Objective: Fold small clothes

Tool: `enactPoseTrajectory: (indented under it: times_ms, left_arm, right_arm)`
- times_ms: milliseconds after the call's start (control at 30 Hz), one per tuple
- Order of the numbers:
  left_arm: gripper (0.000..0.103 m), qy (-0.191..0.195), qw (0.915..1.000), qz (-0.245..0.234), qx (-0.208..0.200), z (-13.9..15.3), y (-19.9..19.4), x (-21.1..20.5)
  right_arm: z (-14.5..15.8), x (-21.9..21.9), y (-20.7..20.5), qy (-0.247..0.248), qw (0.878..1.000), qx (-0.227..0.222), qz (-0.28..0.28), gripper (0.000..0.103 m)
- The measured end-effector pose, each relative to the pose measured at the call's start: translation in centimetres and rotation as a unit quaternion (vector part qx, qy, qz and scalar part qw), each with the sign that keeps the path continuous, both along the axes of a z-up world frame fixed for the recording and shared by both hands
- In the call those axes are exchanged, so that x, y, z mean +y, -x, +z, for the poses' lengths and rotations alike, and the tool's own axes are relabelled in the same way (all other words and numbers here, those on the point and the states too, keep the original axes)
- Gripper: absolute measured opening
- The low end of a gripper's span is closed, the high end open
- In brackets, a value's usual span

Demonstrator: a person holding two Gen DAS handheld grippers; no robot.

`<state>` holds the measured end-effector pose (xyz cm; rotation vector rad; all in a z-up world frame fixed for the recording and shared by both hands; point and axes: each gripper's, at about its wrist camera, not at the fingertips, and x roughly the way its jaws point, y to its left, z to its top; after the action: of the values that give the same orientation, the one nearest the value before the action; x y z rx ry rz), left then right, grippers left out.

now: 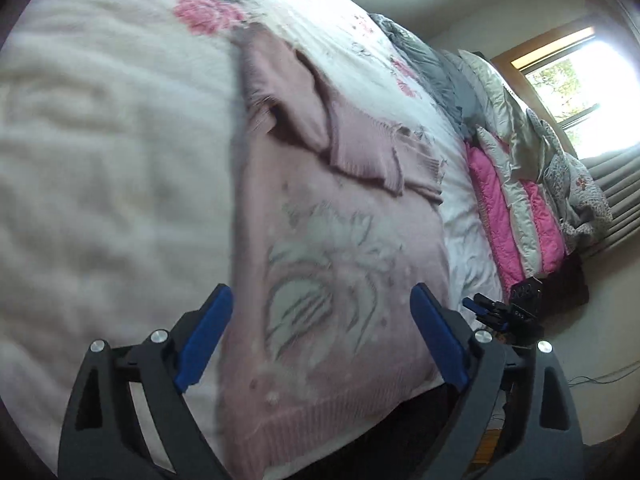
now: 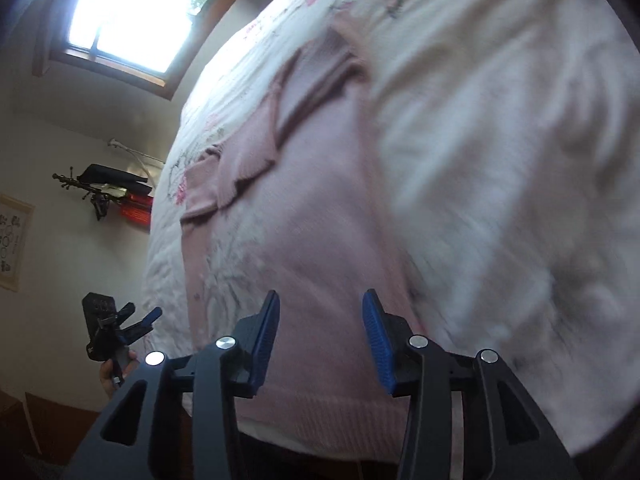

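A small pink knitted sweater (image 1: 336, 264) with a pale grey and white motif lies flat on the bed, its ribbed hem at the near edge and its sleeves folded across the upper part. My left gripper (image 1: 320, 300) hovers open above the lower body of the sweater, holding nothing. The same pink sweater (image 2: 304, 216) fills the middle of the right wrist view. My right gripper (image 2: 320, 304) stands open over its hem area, with a narrower gap than the left and nothing between the fingers. Each gripper shows small in the other's view, at the bed's side.
The bed cover (image 1: 100, 140) is white with pink flowers. Pink and white quilts (image 1: 516, 200) and grey bedding are piled at the far end under a bright window (image 1: 588, 92). In the right wrist view, a wall shelf (image 2: 116, 184) holds dark items.
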<state>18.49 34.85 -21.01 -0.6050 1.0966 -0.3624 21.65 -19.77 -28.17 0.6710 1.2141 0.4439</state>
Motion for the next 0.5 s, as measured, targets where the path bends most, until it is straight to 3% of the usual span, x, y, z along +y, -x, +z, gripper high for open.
enactPoseTrajectory:
  times_ms: [133,233,500]
  left_arm:
    - [0.089,0.017,0.9987,0.029,0.038,-3.3,7.3,2.8]
    - [0.089,0.040,0.9960,0.052,0.061,-6.0,10.6,3.8]
    - [0.089,0.087,0.9920,0.038,0.083,-9.2,12.3,2.7]
  right_arm:
    - [-2.5,-3.5,6.8,0.017,0.999,0.037,-0.018,0.045]
    - [-3.9,-4.6,9.7,0.017,0.998,0.050,-0.021,0.046]
    - [-5.9,-2.6,10.3,0.017,0.998,0.058,0.012,0.048]
